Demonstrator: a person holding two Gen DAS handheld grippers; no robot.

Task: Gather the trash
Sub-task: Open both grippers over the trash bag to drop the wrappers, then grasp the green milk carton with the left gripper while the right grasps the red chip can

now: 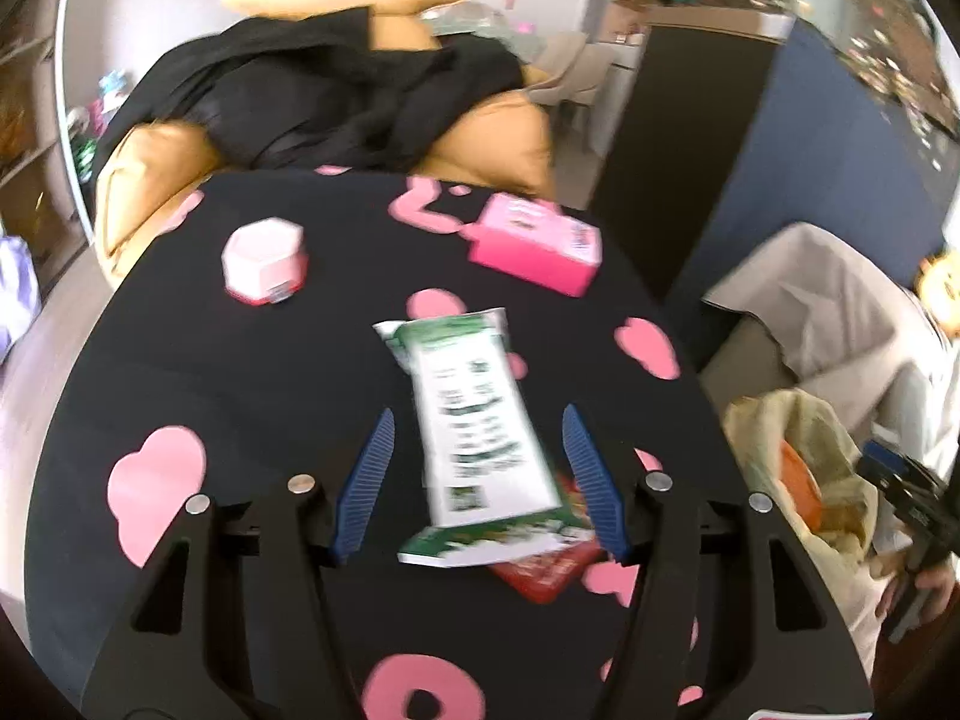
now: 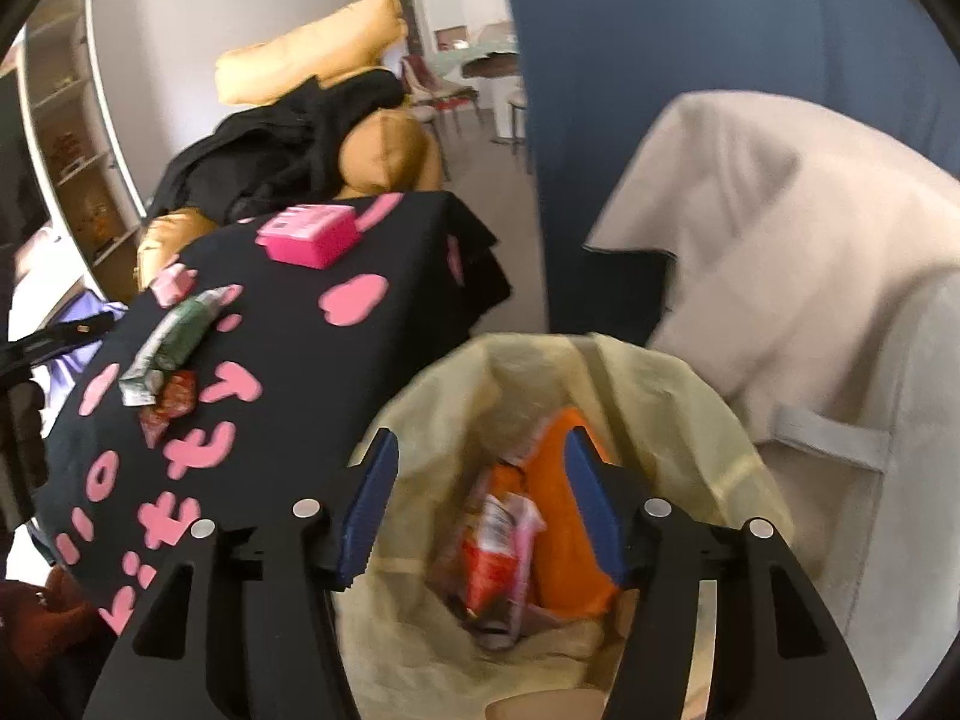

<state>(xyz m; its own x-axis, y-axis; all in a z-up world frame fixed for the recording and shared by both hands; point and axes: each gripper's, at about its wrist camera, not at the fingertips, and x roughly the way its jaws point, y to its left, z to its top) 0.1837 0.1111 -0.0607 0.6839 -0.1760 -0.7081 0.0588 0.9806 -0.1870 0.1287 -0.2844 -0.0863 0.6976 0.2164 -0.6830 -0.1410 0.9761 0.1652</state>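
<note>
Two claws are at work, each on its own half of the job. The left claw (image 1: 478, 474) hangs over the desk (image 1: 252, 396), which is draped in a black cloth with pink shapes. Its blue pads stand apart on either side of a long white-and-green snack wrapper (image 1: 474, 420) without pressing it, apparently lined up for a grab. A crumpled red wrapper (image 1: 549, 573) lies partly under that wrapper's near end. Further back sit a pink-and-white hexagonal jar (image 1: 264, 261) and a bright pink box (image 1: 537, 243), not obviously trash. The right claw (image 2: 483, 501) points down into the pale yellow bag (image 2: 690, 420) beside the desk, jaws apart and empty. Below it, inside the bag, lie an orange packet (image 2: 555, 510) and a red-and-pink wrapper (image 2: 498, 552), already collected.
</note>
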